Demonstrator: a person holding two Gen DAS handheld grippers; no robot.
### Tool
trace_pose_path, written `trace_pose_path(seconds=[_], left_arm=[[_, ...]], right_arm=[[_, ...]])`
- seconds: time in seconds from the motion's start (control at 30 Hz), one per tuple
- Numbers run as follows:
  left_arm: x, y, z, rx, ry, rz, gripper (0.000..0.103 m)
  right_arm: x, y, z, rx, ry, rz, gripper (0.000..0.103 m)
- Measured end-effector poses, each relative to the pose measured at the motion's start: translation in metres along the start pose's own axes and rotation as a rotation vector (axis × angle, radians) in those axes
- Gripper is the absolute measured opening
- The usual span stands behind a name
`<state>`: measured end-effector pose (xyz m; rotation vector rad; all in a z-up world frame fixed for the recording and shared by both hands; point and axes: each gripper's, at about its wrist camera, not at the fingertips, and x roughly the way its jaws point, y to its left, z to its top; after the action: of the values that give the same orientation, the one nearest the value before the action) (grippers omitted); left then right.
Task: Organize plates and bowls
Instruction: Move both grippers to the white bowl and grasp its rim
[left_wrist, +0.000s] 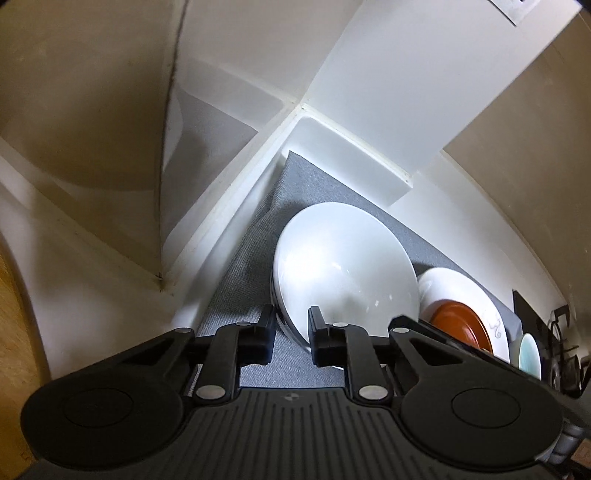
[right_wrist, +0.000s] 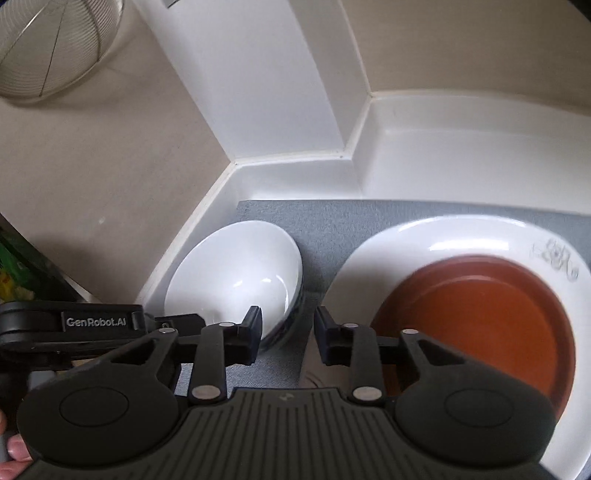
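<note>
A white bowl (left_wrist: 343, 266) sits on a grey mat (left_wrist: 243, 280) in a white corner. My left gripper (left_wrist: 291, 334) is open, its fingers straddling the bowl's near rim without gripping it. In the right wrist view the same bowl (right_wrist: 232, 273) is at the left, and a white plate (right_wrist: 461, 236) carrying a brown plate (right_wrist: 480, 317) is at the right. My right gripper (right_wrist: 288, 334) is open and empty, over the mat between bowl and plates. The left gripper's arm (right_wrist: 96, 325) shows at the left there. The plates also show in the left wrist view (left_wrist: 461, 317).
White walls and a raised white ledge (right_wrist: 443, 162) enclose the mat at the back. A wire mesh basket (right_wrist: 48, 48) hangs at the upper left. A pale teal dish (left_wrist: 530, 354) and dark rack parts (left_wrist: 561, 339) lie at the far right.
</note>
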<state>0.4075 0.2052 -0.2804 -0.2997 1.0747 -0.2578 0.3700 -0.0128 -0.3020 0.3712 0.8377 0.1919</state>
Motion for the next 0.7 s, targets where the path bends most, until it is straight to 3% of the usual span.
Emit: trace_pose_path(seconds=[0.17,0.37,0.7], left_arm=[[-0.012,0.001,-0.011,0.033,0.013,0.039,0.020],[-0.035,0.022,-0.030,0.001,0.052,0.021,0.020],[-0.020,0.041,-0.019,-0.040,0.043,0.029,0.020]], right_arm=[[-0.007,0.011,-0.008,-0.020,0.053,-0.011,0.015],[-0.023,0.023,-0.033,-0.014,0.108,0.032,0.016],[0.000,0.025,-0.028,0.029,0.118,0.014,0.020]])
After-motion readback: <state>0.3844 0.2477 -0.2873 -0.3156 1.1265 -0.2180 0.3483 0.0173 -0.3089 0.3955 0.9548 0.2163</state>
